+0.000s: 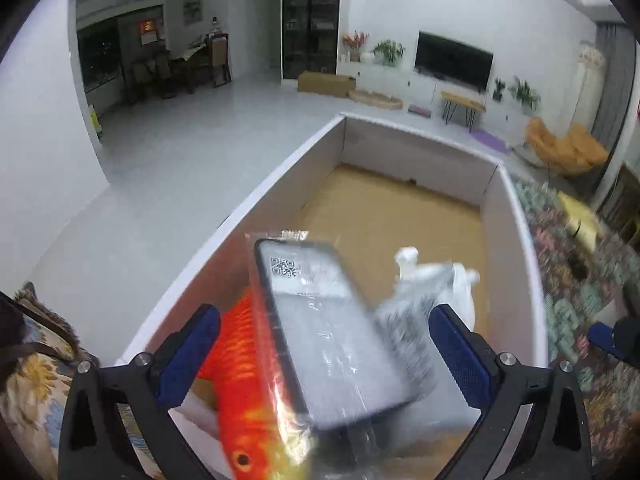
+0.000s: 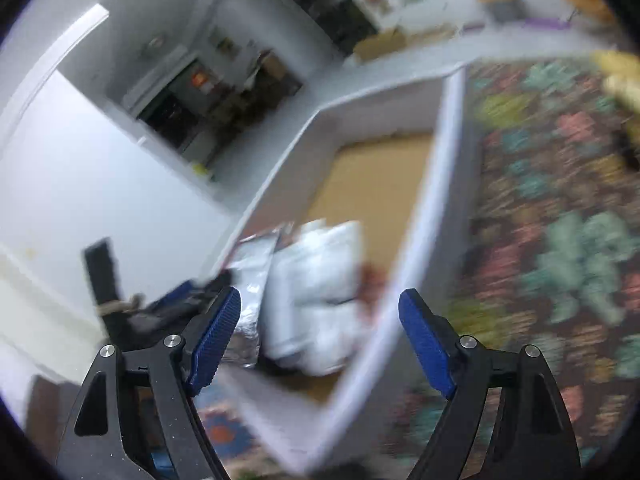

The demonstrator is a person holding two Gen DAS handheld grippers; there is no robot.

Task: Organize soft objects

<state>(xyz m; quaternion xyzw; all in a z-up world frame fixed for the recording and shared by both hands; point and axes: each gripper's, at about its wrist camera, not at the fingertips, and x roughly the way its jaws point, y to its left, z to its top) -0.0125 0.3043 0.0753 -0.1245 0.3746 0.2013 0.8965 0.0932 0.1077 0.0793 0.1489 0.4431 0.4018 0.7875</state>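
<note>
My left gripper [image 1: 324,354] and right gripper [image 2: 320,338] both gape empty above the white-walled cardboard box [image 1: 296,160] holding a plastic-wrapped dark-edged grey package [image 1: 332,328], an orange plush fish [image 1: 240,380] and a white soft bundle [image 2: 320,288].

a qr code, and no words that can be read

the only sign is a black-and-white qr code [image 1: 283,267] printed on a white label at the far left corner of the dark flat package in clear plastic wrap [image 1: 328,332], which lies in the near part of the white box [image 1: 280,184]. a line of small print sits just to the right of the code and a short dark mark below it, both too small and smeared to make out. in the right wrist view everything is blurred and nothing there can be read.
</note>
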